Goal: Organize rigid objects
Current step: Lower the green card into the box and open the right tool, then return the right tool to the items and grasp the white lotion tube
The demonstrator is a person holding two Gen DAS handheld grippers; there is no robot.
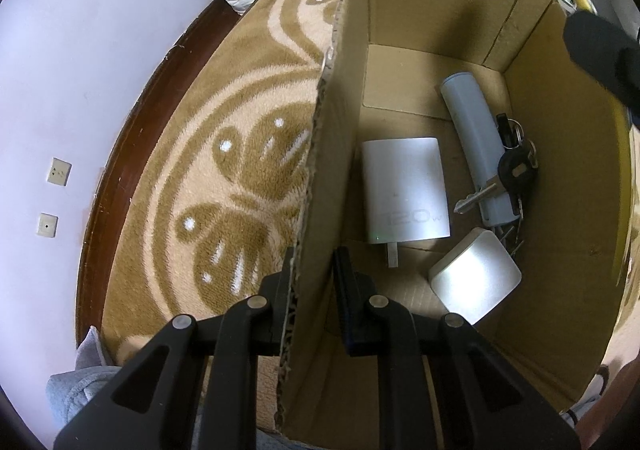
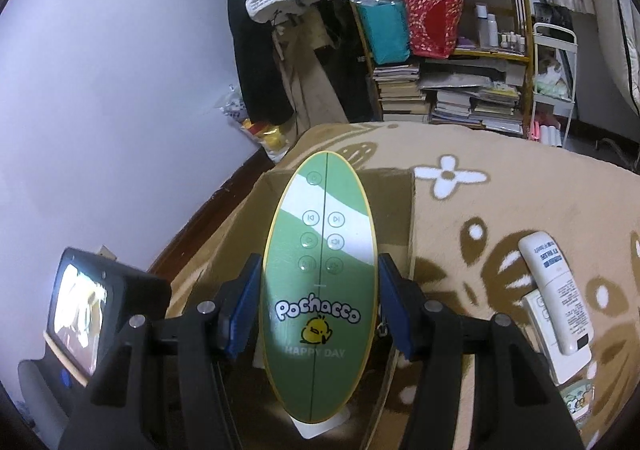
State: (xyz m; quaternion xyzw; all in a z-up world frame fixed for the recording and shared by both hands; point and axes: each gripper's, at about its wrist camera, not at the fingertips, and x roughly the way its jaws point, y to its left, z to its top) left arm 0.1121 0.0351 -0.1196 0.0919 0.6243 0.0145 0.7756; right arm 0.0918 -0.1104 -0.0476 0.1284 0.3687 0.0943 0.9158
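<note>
The right hand-held gripper [image 2: 319,314] is clenched on the narrow edges of a glossy green oval speaker [image 2: 319,282], carried above the cardboard box [image 2: 400,218] on the patterned blanket [image 2: 500,178]; that smooth curved shell could pivot or slip out on the way down. The left hand-held gripper [image 1: 314,290] straddles the box wall [image 1: 320,178] with its jaws seemingly just apart, so the box could shift. A dropped speaker would strike the white charger [image 1: 404,190], keys [image 1: 508,170] or grey cylinder [image 1: 476,138] inside.

The left gripper [image 1: 314,290] straddled the near wall of an open cardboard box [image 1: 560,178], one finger outside, one inside. The box held a white 120 W charger [image 1: 406,190], a grey cylinder [image 1: 474,138], a bunch of keys [image 1: 508,170] and a silver block [image 1: 476,276]. The box rested on a tan patterned blanket [image 1: 224,170].
</note>
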